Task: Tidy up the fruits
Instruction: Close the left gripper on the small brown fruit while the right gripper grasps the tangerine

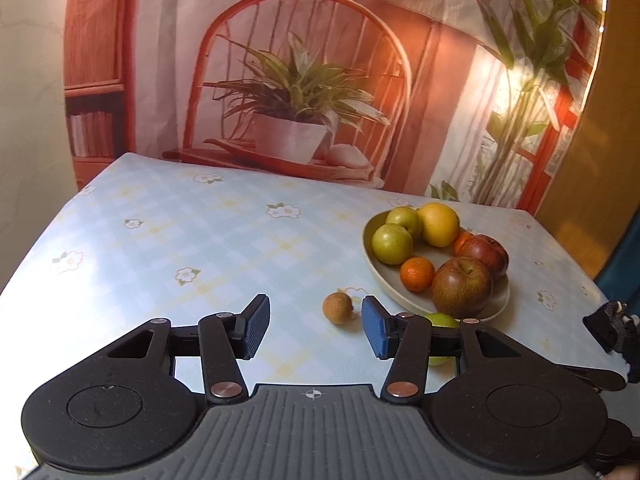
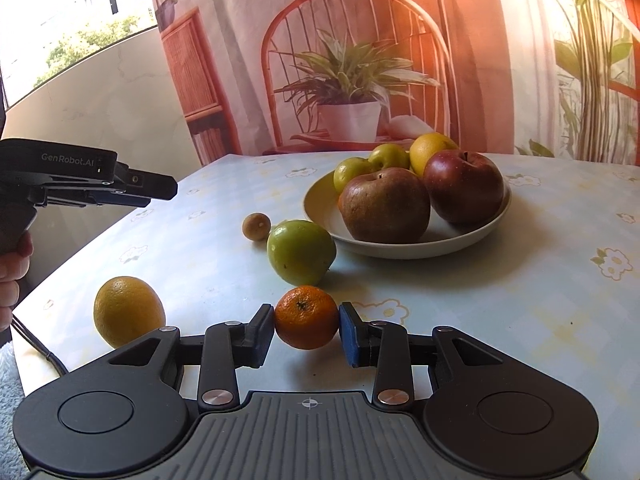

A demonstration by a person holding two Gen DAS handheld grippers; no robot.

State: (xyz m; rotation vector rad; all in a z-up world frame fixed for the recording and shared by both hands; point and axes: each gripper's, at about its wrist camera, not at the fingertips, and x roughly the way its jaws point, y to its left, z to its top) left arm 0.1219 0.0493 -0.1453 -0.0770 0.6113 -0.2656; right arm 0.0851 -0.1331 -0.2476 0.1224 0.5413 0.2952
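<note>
The right gripper (image 2: 307,330) clamps a tangerine (image 2: 306,317) near the table's (image 2: 520,320) front edge, apparently to carry it to the plate (image 2: 420,246) of apples and citrus beyond. A green apple (image 2: 301,251), an orange (image 2: 129,311) and a small brown fruit (image 2: 256,226) lie loose. The left gripper (image 1: 316,326), marked "GenRobot.AI", holds nothing, fingers parted.

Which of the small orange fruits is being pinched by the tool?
The mandarin on the tablecloth, squeezed by the right gripper. The other mandarins lie untouched in the plate.
</note>
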